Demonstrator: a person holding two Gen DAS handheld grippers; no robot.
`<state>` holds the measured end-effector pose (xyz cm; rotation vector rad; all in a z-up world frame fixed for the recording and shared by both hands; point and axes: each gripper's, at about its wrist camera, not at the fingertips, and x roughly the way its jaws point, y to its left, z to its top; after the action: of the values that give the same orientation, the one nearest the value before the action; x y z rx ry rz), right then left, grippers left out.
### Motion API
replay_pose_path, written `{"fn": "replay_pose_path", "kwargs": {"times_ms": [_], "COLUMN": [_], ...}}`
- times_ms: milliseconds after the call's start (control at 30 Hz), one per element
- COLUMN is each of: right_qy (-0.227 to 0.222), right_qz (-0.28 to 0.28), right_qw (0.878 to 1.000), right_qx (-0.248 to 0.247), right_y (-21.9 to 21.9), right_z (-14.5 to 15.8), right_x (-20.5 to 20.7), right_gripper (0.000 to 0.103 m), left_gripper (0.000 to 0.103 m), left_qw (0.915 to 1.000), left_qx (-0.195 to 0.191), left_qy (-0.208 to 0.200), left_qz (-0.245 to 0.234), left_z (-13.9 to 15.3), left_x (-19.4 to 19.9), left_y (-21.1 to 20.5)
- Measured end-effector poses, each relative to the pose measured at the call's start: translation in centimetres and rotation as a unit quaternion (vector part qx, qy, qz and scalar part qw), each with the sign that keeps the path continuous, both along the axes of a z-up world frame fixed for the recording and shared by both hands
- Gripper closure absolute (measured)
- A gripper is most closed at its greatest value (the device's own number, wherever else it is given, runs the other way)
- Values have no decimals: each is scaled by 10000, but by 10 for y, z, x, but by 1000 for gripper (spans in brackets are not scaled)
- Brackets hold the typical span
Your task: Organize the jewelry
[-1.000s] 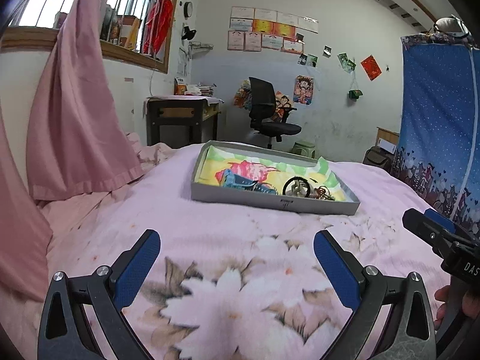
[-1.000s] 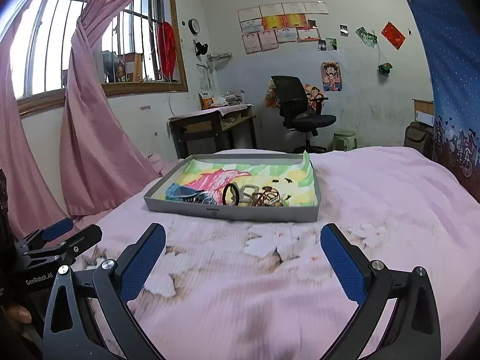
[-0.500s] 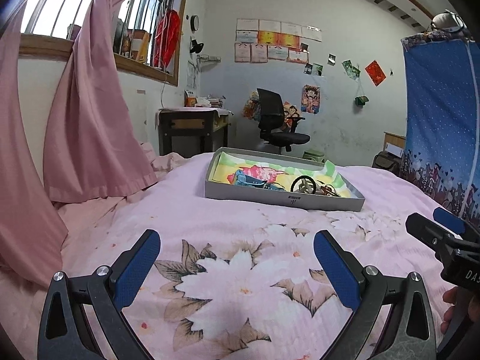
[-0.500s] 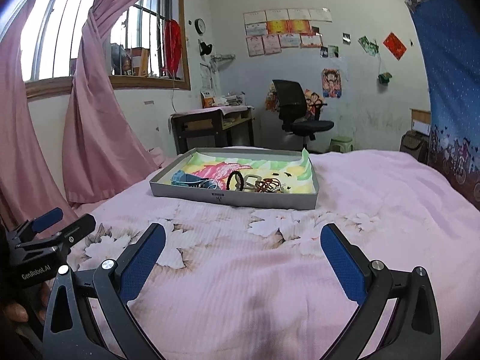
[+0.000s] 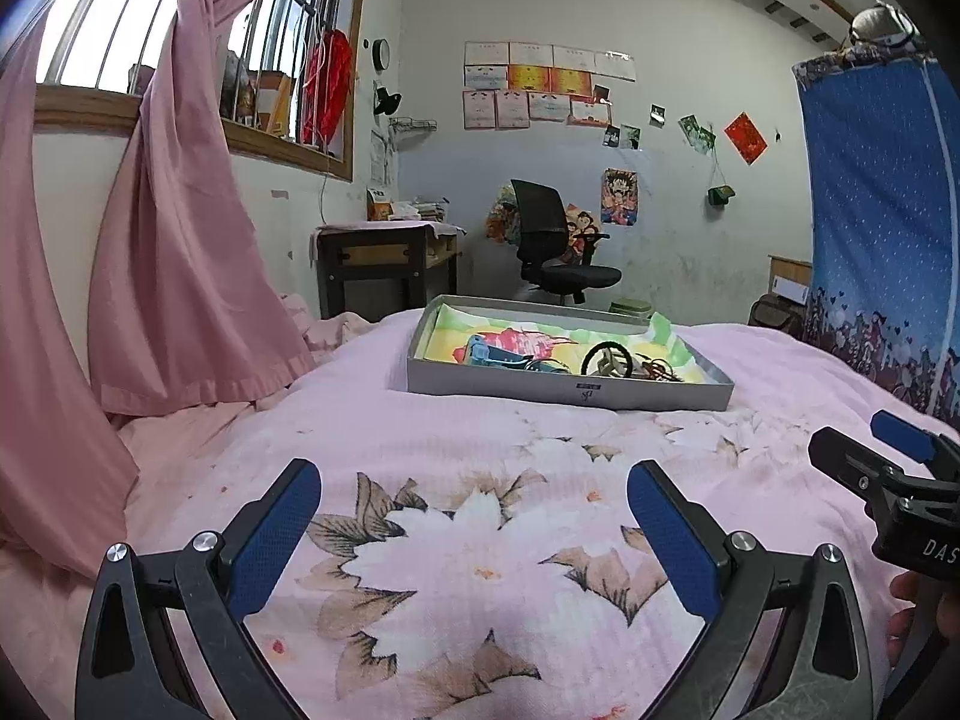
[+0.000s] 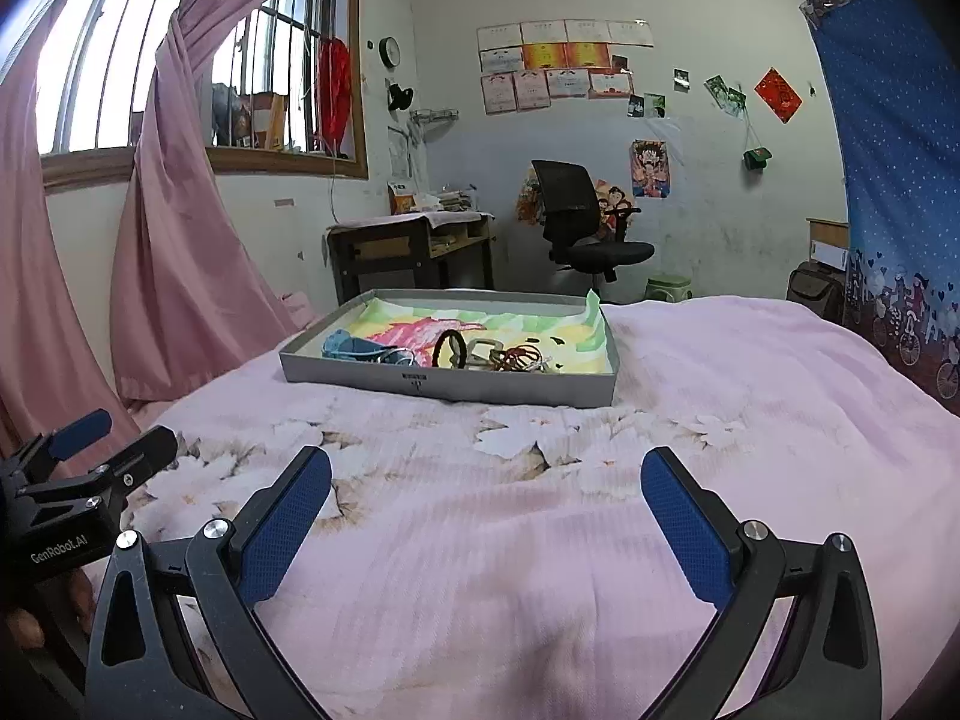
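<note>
Left gripper (image 5: pixel 474 495): jaws spread wide, nothing between the blue pads, hovering over the flowered pink bedspread (image 5: pixel 480 570)
Right gripper (image 6: pixel 486 483): jaws also wide apart and empty, over the same bedspread, level with the left one
Tray (image 5: pixel 564 387): shallow grey box lying flat on the bed, well ahead of both grippers, lined with a bright printed paper (image 6: pixel 540 324)
Jewelry (image 6: pixel 516 357): small tangle of reddish and metal pieces inside the tray, toward its near right part
Black ring (image 6: pixel 450 349): stands on edge just left of the tangle
Blue item (image 6: pixel 351 348): lies in the tray's near left part
Relation: neither gripper touches the tray or its contents
Pink curtain (image 5: pixel 180 240): hangs at left, beside the bed
</note>
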<state>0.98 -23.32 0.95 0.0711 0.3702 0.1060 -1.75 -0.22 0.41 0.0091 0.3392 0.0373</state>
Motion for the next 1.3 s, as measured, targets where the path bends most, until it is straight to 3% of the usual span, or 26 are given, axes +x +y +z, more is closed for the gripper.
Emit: {"fn": "replay_pose_path", "kwargs": {"times_ms": [1300], "right_qy": [52], "right_qz": [66], "right_qw": [9999], "right_qx": [-62], "right_y": [5], "right_z": [-3], "right_x": [1], "right_gripper": [1], "left_gripper": [0], "left_qw": [10000], "left_qx": [40], "left_qy": [30], "left_qz": [6], "left_z": [-2], "left_x": [0], "left_y": [-2]}}
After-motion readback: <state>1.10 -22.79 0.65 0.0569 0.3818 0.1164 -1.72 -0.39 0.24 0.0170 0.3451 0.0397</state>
